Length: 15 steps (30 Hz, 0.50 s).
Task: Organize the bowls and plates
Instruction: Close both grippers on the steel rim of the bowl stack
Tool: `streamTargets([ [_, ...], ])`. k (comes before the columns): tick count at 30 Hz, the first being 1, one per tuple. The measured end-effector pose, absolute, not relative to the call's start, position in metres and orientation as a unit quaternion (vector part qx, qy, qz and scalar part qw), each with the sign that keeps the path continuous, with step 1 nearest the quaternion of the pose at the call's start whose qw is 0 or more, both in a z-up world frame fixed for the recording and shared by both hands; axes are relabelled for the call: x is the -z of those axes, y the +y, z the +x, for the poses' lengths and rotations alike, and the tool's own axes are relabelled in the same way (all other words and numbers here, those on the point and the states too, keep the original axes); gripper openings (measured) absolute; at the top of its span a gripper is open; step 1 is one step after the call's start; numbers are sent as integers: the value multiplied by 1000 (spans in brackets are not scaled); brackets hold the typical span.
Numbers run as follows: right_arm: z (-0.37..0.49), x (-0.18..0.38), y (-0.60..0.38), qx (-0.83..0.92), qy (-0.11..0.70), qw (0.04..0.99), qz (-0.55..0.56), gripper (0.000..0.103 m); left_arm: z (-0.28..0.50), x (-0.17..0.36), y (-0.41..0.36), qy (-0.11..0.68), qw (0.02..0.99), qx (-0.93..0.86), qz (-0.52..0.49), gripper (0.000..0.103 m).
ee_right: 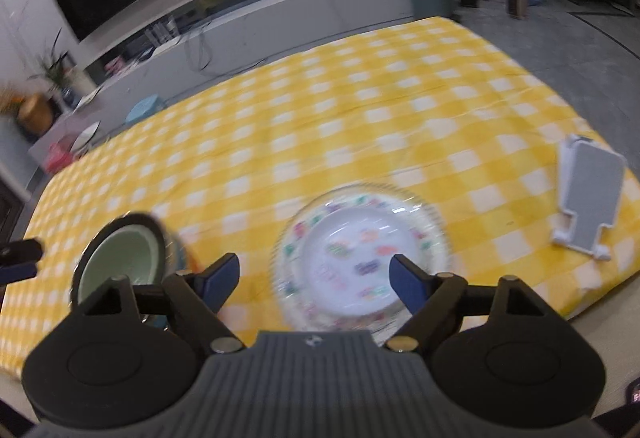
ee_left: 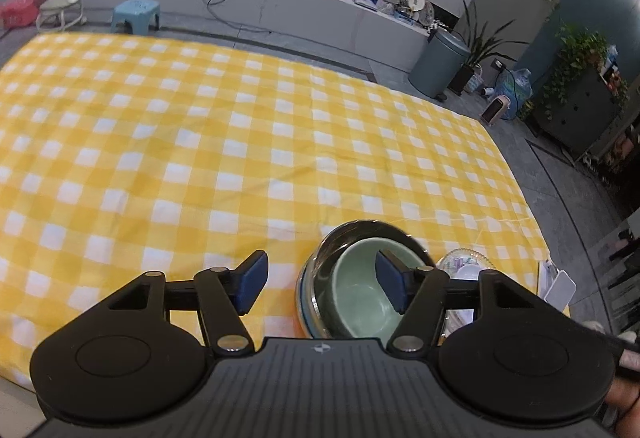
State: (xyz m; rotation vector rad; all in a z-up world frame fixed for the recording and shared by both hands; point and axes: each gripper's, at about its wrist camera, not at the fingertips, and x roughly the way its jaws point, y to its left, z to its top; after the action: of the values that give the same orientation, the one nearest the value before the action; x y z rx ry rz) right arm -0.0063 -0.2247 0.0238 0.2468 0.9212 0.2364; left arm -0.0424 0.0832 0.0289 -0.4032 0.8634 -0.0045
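Observation:
A pale green bowl sits nested inside a steel bowl on the yellow checked tablecloth. My left gripper is open and empty, its right finger over the green bowl. A clear plate with coloured print lies to the right of the bowls. In the right wrist view the printed plate lies just ahead of my right gripper, which is open and empty. The nested bowls stand to its left.
A white phone stand lies near the table's right edge, also seen in the left wrist view. The table's near edge runs under both grippers. Beyond the table are a blue stool, a bin and a low cabinet.

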Motion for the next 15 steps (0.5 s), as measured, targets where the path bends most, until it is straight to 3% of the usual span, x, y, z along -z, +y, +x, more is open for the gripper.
streamTargets([
  [5,-12,-15,-200,-143,466,862,138,81,-44,0,99,436,863,6,-256,73],
  [15,2,-7,-167,-170,495,822,226,82,-35,26,93,459,846,16,-271,73],
])
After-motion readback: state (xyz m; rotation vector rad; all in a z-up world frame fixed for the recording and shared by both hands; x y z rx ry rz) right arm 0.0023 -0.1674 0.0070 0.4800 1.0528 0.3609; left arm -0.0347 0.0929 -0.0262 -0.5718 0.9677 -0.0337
